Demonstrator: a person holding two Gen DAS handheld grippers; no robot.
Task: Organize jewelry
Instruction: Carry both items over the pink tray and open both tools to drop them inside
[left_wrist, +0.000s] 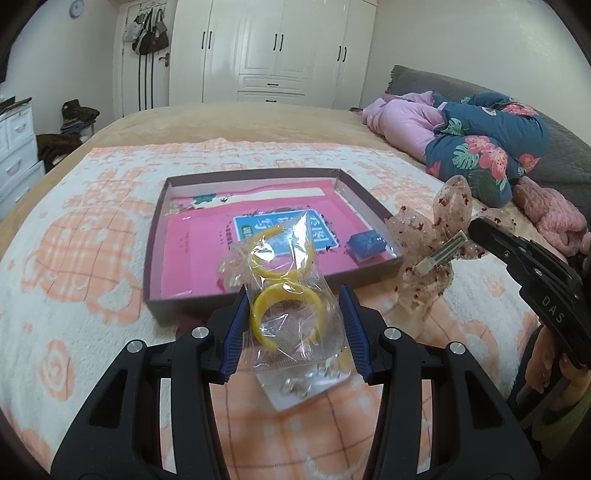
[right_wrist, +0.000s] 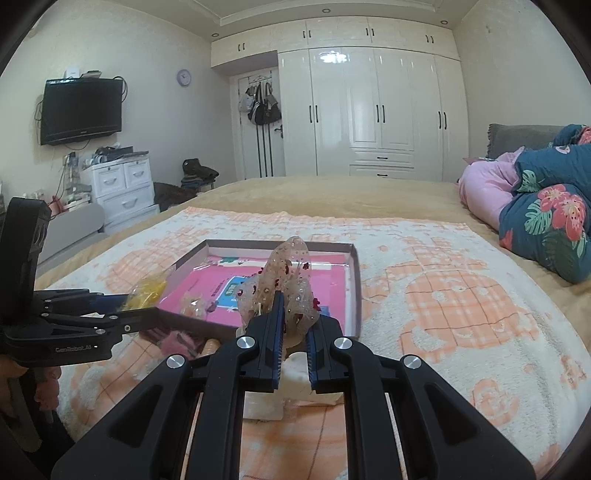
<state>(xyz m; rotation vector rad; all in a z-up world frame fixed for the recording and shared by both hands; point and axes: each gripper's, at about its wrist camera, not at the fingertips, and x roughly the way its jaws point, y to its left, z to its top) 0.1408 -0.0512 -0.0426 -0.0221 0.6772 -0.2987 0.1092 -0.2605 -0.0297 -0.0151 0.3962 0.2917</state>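
- Both hands loaded here, over a bed (right_wrist: 461, 302) spread with an orange-and-white blanket, and the shallow box (left_wrist: 155, 258) waits just ahead with its pink lining showing.
- Left gripper (left_wrist: 293, 328): fingers set a moderate way apart, closed against the sides of a clear plastic bag (left_wrist: 291, 295) with yellow hoops (left_wrist: 284, 317) inside. The bag is lifted, its far end leaning over the near wall of the box.
- Right gripper (right_wrist: 295, 343): fingers nearly together, pinching a sheer bow hair clip (right_wrist: 284, 288) speckled with red. In the left view the clip (left_wrist: 432, 251) hangs just off the box's right near corner, metal clasp showing.
- Already in the box: a small blue case (left_wrist: 365, 242) at the right side, and a blue label on the pink sheet.
- Something white lies on the blanket under the right fingers; can't make out what it is.
- Looks like the carry-and-drop step, both pieces on their way into the box.
- Next move, I'd judge: push the bag forward past the near wall, lower it onto the pink lining, spread the fingers. Then bring the bow left over the right wall and set it beside the blue case.
- Watch that slippery plastic; it may cling to a finger on release.
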